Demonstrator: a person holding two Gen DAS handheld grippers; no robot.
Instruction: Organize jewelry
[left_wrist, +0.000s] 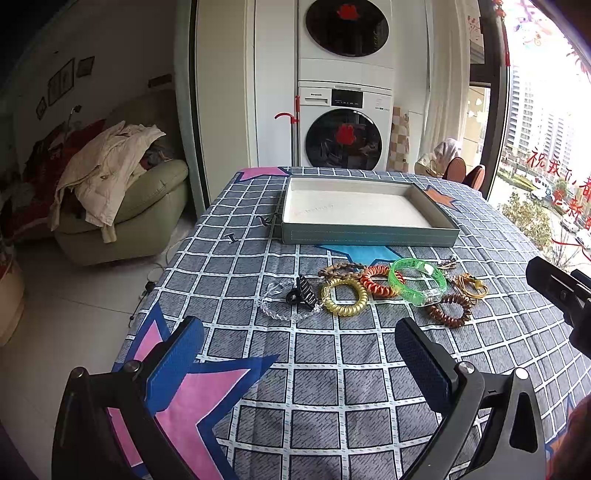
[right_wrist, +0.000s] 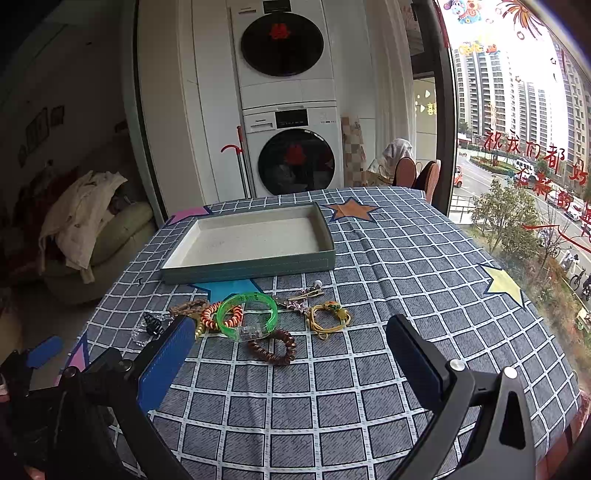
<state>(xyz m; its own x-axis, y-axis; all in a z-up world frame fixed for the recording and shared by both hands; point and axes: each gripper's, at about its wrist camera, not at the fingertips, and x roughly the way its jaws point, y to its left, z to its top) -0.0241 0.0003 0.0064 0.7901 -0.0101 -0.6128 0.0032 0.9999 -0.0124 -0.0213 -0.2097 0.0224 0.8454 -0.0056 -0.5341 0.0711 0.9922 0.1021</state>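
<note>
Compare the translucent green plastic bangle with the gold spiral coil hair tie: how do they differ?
The translucent green plastic bangle is smooth, see-through and the larger ring; the gold spiral coil hair tie is ridged, opaque and smaller. The bangle overlaps neighbouring bands, resting partly on the orange striped coil, while the gold tie lies flat on the checked tablecloth. Both are still outside the tray.

Stacked washer (left_wrist: 345, 134) and dryer (left_wrist: 346, 29) behind the checked tablecloth (left_wrist: 314, 369) — a clothes-heaped sofa (left_wrist: 147, 199) left.
</note>
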